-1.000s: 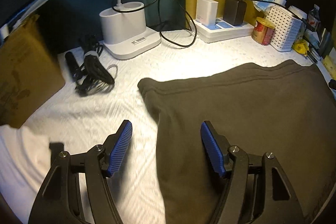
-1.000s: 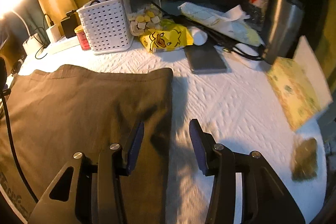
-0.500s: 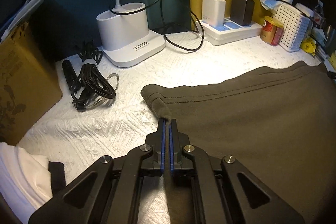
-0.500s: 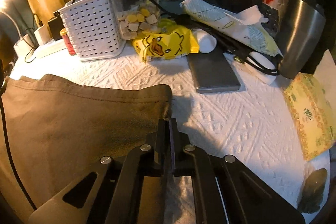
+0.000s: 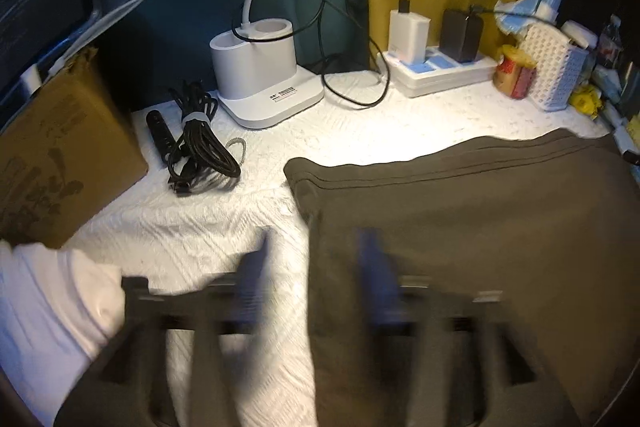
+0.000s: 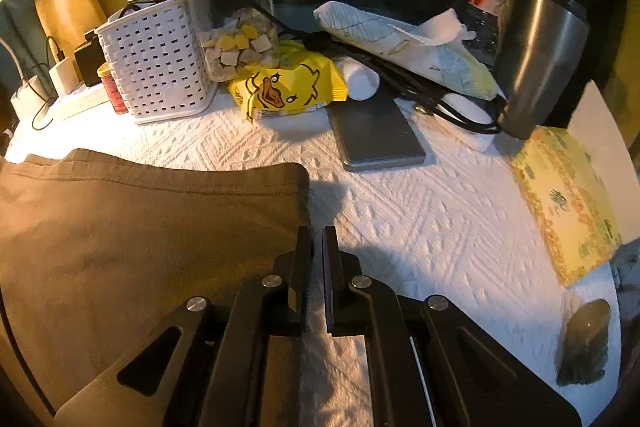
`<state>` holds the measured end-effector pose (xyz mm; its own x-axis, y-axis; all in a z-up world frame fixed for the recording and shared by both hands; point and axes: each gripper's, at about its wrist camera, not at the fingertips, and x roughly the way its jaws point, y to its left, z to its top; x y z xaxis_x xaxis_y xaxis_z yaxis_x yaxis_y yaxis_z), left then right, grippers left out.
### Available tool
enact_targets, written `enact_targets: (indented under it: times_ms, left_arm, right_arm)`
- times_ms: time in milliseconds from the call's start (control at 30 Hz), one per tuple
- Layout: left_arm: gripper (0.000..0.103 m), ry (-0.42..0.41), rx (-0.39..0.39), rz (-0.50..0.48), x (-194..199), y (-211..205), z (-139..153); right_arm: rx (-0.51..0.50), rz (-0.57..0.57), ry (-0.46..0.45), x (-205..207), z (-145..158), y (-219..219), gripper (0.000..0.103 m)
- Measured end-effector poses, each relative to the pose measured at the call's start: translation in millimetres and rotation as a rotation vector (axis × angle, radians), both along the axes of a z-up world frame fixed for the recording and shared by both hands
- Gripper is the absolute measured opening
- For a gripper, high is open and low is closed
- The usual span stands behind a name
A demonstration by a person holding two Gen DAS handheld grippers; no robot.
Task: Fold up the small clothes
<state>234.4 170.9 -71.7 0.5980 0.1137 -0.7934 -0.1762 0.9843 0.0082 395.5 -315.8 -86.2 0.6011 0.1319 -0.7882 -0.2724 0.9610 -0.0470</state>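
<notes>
The flat olive-brown cotton garment (image 5: 460,227) lay spread on the white quilted surface (image 6: 440,219). The left tool (image 5: 316,267), blurred, stood spread wide astride its left edge, gripping nothing; the right tool (image 6: 317,259) sat nearly closed just beside the right edge, apparently empty. Doing this well likely meant pinching both corners evenly before lifting.

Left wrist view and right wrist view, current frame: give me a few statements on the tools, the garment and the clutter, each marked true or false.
1. The left tool is open, straddling the brown garment's side edge. True.
2. The right tool is spread wide. False: its jaws stand nearly shut, beside the garment's edge, and no cloth is visible in the gap.
3. A coiled black cable lies left of the white lamp base. True.
4. The clear jar is empty. False: it holds pale and yellow chunks.
5. A steel tumbler stands behind the yellow tissue pack. True.
</notes>
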Motion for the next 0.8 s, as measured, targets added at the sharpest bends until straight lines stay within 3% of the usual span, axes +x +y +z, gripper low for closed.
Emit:
enact_targets:
  times_ms: [133, 233, 367, 800]
  left_arm:
    - [0.068, -0.025, -0.043, 0.004, -14, -4, 7]
    - [0.068, -0.035, -0.061, -0.007, -23, -14, 10]
    - [0.068, -0.044, -0.082, -0.033, -32, -28, 13]
    - [0.068, -0.068, -0.152, -0.119, -62, -69, 15]
  right_arm:
    - [0.003, -0.024, -0.008, -7, 6, -8, 0.004]
    - [0.010, -0.031, -0.012, -15, 10, -12, 0.012]
    - [0.017, -0.027, -0.012, -27, 15, -14, 0.038]
    - [-0.015, -0.006, -0.023, -67, 30, -16, 0.039]
